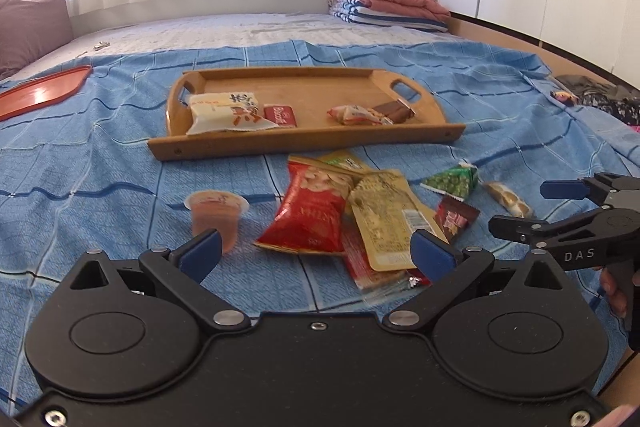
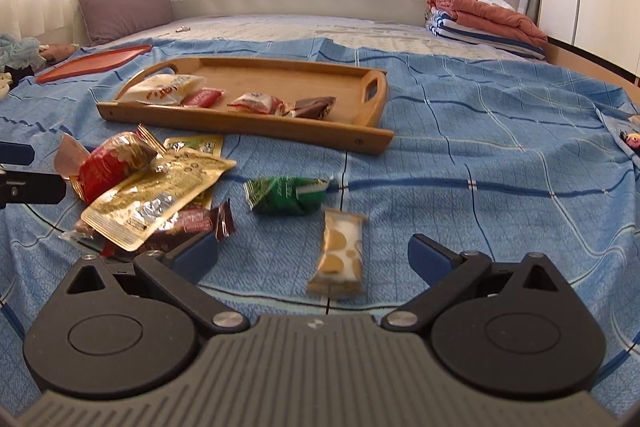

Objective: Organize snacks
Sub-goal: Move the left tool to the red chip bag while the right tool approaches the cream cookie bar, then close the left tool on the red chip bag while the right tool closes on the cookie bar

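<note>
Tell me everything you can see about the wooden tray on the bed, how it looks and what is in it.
The wooden tray is a long, shallow rectangle of light brown wood, bamboo by its look, with a cut-out handle in each raised end and a screw head near each front corner. It lies flat on the blue checked bedsheet, beyond the loose snacks. Inside are four packets near the front wall: a white pouch, a red biscuit packet, a red-and-white wrapper and a brown bar. Neither claw touches it.
</note>
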{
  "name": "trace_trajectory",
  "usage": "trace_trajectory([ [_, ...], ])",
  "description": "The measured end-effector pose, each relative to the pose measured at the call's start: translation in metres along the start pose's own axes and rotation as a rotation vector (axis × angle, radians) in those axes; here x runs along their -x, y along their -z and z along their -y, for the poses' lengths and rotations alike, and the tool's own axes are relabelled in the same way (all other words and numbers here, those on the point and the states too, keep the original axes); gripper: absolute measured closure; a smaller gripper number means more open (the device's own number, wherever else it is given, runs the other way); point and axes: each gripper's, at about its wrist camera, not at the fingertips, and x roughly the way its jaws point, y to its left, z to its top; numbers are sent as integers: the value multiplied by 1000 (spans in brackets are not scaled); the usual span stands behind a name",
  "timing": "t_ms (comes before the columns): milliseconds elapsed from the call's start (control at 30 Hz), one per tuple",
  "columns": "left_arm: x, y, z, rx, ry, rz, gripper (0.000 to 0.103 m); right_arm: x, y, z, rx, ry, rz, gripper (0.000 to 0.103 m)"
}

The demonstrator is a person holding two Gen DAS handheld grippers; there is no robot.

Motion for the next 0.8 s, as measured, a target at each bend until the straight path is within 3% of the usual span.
trace_trajectory([
  [267,-14,-8,2,-20,-3,-1,31,-9,6,-1,-8,5,-48,0],
  [367,-20,-12,1,-13,-9,0,37,-12,8,3,-47,6,-61,0],
  [800,-51,-14,-3,36,-25,-35,43,-19,8,2,-61,29,-91,0],
])
